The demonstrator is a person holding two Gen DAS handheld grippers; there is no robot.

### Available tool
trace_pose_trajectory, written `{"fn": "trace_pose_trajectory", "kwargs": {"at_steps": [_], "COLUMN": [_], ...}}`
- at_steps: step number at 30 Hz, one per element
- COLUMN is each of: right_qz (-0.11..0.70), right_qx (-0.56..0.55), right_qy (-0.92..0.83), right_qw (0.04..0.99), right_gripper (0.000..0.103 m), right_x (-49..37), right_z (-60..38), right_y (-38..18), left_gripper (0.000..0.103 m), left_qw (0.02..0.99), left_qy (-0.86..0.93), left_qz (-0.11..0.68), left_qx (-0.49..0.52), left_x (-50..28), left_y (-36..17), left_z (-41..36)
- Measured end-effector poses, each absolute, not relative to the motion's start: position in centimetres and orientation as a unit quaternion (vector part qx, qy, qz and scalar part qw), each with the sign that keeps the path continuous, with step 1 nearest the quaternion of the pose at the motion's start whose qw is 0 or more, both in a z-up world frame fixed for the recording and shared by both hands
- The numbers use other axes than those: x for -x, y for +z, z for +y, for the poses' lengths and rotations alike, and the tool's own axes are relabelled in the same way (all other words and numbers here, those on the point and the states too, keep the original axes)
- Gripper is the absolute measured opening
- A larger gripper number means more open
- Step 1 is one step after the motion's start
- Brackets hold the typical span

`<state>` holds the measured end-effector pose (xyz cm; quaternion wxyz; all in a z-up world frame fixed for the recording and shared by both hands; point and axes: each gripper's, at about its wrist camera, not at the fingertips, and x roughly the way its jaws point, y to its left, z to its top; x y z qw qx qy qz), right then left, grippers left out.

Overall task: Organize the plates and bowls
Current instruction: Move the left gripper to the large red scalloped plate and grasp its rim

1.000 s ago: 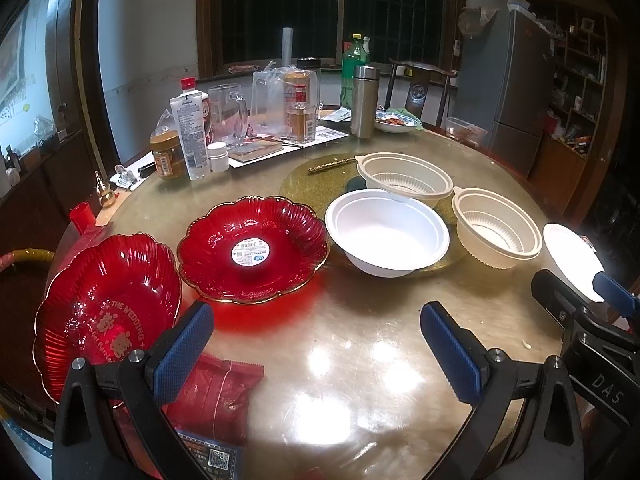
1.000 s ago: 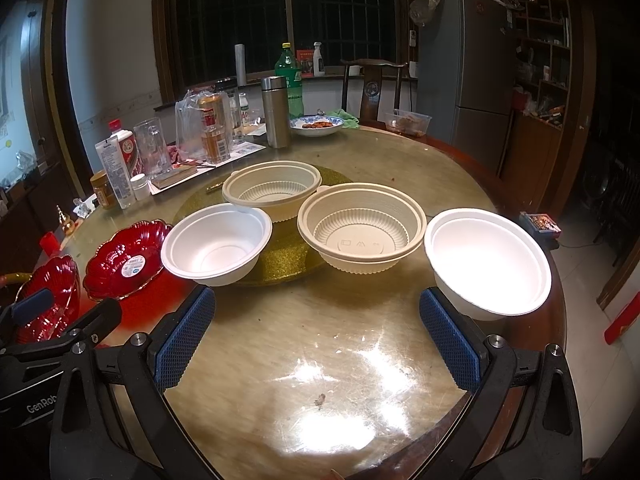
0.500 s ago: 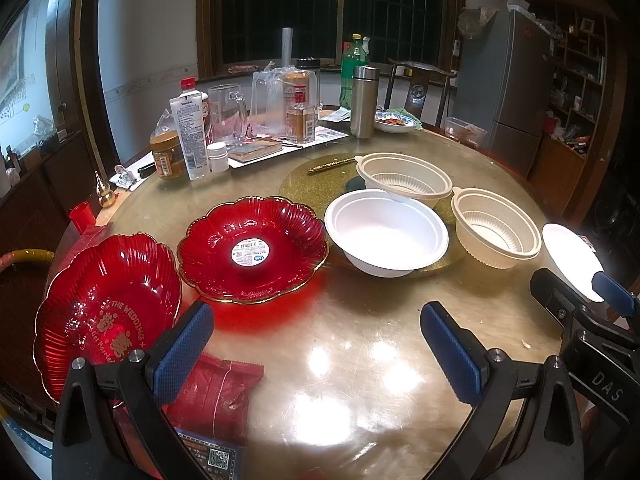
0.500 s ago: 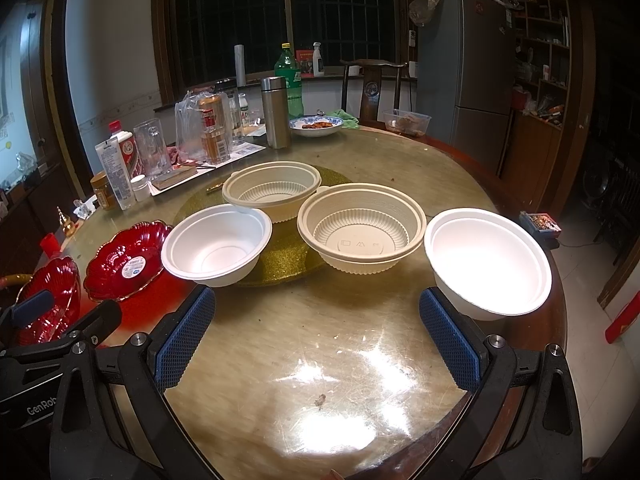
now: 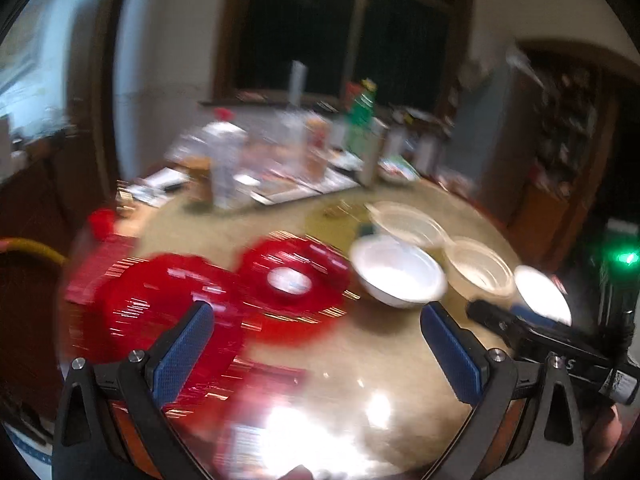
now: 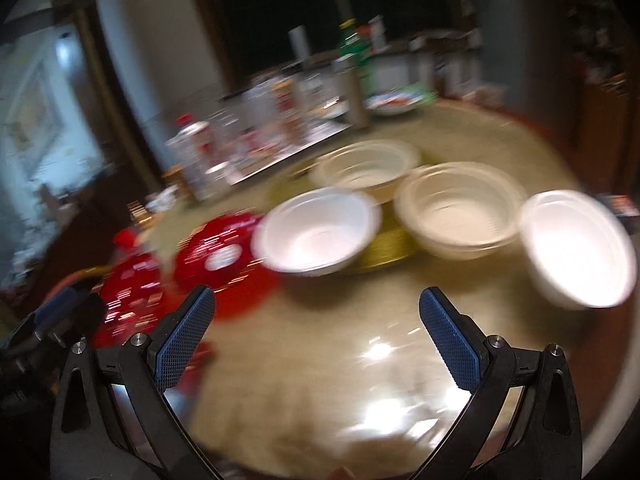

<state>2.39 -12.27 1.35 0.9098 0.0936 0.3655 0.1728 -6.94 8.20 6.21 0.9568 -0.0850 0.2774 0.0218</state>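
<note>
Six dishes are sitting loose on the round table [image 6: 360, 360], so sorting is looking barely begun, w/ nothing stacked yet. Two red plates [image 5: 160, 304] [image 5: 292, 276] are lying toward the table's left edge; two white bowls [image 6: 316, 232] [image 6: 576, 244] and two cream bowls [image 6: 460, 216] [image 6: 366, 168] are spreading from center to right edge, all apparently empty. Left gripper [image 5: 316, 352] and right gripper [image 6: 316, 340] are hovering w/ jaws spread wide, grasping nothing. Both views are blurring.

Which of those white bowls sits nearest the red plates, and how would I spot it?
Find the round table and the gold mat at its middle. The white bowl rests on that mat's left edge, right beside a red plate. Unlike the two cream ribbed bowls behind it, it is plain, smooth white.
</note>
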Motion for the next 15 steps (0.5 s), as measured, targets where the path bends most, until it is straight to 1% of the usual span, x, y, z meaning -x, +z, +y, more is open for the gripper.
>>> {"fn": "trace_pose_trajectory", "kwargs": {"at_steps": [2, 4, 8, 11, 13, 15], "right_qz": [0.388, 0.409, 0.450, 0.487, 0.507, 0.524], "right_qx": [-0.118, -0.145, -0.190, -0.220, -0.231, -0.239], "right_qy": [0.227, 0.276, 0.354, 0.391, 0.400, 0.397], "right_qw": [0.885, 0.858, 0.798, 0.749, 0.728, 0.715], "right_gripper": [0.103, 0.103, 0.103, 0.103, 0.102, 0.098], "right_x": [-3.0, -3.8, -5.4, -5.9, -6.4, -7.4], "right_z": [-10.5, -8.2, -3.0, 0.3, 2.2, 4.0], "right_y": [1.0, 0.6, -0.6, -2.1, -3.2, -4.3], "left_gripper": [0.103, 0.103, 0.103, 0.103, 0.102, 0.102], "left_qw": [0.959, 0.953, 0.930, 0.906, 0.893, 0.883], "left_qy": [0.067, 0.100, 0.167, 0.190, 0.185, 0.174], "left_qz": [0.261, 0.268, 0.285, 0.306, 0.317, 0.329], "left_qx": [0.092, 0.102, 0.163, 0.224, 0.260, 0.286], "left_x": [8.1, 8.5, 9.1, 8.8, 8.3, 7.7], "left_y": [6.6, 6.4, 4.8, 2.7, 1.5, 0.4], "left_z": [12.2, 15.2, 22.3, 26.0, 27.0, 27.6]}}
